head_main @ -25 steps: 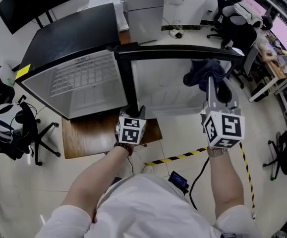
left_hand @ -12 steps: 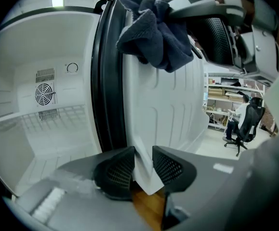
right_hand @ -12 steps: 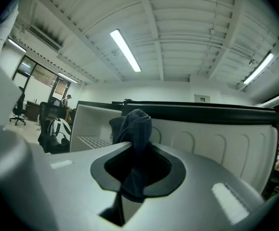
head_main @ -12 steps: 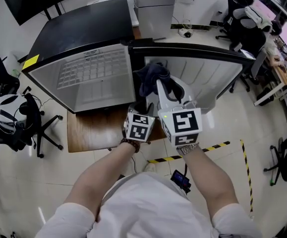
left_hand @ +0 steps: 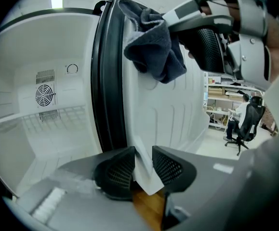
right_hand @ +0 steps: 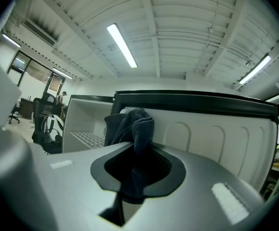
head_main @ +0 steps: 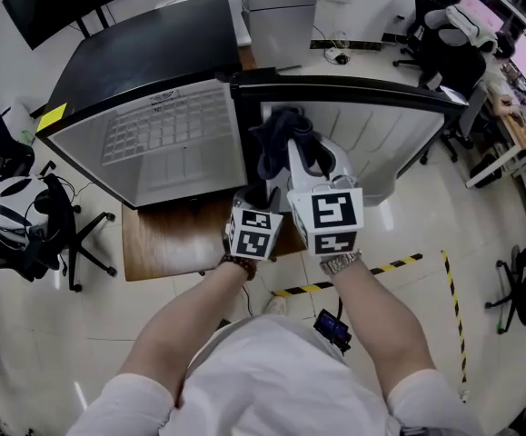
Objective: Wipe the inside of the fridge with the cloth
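The left gripper (left_hand: pixel 143 159) pinched the near edge of the open fridge door (head_main: pixel 372 139); the right gripper (right_hand: pixel 137 150) clamped the cloth (right_hand: pixel 129 124) just beside that door. Wiping inside the fridge (head_main: pixel 167 143) had seemingly not begun.

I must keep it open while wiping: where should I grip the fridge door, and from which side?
Grip the fridge door at its thin lower corner beside the black seal, coming from below: that edge hangs free and fits between jaws.
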Demonstrator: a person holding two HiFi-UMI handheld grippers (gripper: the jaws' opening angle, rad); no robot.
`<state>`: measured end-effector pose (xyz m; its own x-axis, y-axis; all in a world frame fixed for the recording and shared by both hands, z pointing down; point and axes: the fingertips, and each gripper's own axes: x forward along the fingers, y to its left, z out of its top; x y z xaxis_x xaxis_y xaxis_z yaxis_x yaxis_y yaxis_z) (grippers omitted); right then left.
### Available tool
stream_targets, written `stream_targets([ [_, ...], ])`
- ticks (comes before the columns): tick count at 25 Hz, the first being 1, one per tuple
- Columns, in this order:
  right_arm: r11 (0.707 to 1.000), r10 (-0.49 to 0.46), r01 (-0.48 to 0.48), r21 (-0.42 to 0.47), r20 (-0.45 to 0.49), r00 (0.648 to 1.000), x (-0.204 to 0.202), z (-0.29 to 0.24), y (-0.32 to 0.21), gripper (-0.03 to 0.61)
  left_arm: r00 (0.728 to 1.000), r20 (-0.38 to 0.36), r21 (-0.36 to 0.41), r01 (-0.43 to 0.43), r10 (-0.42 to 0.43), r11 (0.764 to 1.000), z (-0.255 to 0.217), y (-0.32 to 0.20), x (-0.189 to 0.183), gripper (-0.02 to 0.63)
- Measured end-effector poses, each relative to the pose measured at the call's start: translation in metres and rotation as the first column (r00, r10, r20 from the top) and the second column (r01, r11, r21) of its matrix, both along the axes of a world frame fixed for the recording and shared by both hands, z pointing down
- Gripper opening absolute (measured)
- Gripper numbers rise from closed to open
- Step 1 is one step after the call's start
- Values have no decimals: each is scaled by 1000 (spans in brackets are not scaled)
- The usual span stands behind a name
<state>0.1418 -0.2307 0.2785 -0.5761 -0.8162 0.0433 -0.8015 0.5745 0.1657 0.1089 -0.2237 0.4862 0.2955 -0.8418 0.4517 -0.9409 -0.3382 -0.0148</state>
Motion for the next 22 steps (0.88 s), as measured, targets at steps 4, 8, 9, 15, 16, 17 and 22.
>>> stream_targets([
  [4, 999, 47, -47, 6, 5, 999, 24, 0, -6, 55, 1000, -2, 0, 1, -1, 1000, 0, 0, -1, 117],
  [8, 994, 105, -105, 12, 9, 994, 51, 1, -12, 55, 1000, 2, 0, -2, 2, 1000, 1, 1, -2, 115],
  [9, 993, 119, -119, 12, 11, 993, 59, 1, -13, 55, 1000, 3, -1, -2, 2, 1000, 1, 1, -2, 115],
  [15, 980, 196, -197, 16, 8, 980, 99, 0, -21, 55, 1000, 5, -3, 0, 0, 1000, 0, 1, -2, 115],
  [16, 977, 212, -212, 13, 8, 977, 107, 0, -23, 55, 1000, 6, -3, -2, 2, 1000, 0, 1, -2, 115],
  [17, 974, 228, -228, 10, 8, 974, 115, 1, -24, 55, 1000, 7, -4, -4, 4, 1000, 0, 1, -2, 115],
  [22, 956, 294, -294, 16, -6, 956, 152, 3, -31, 55, 1000, 9, -5, -5, 5, 1000, 0, 2, -3, 115],
])
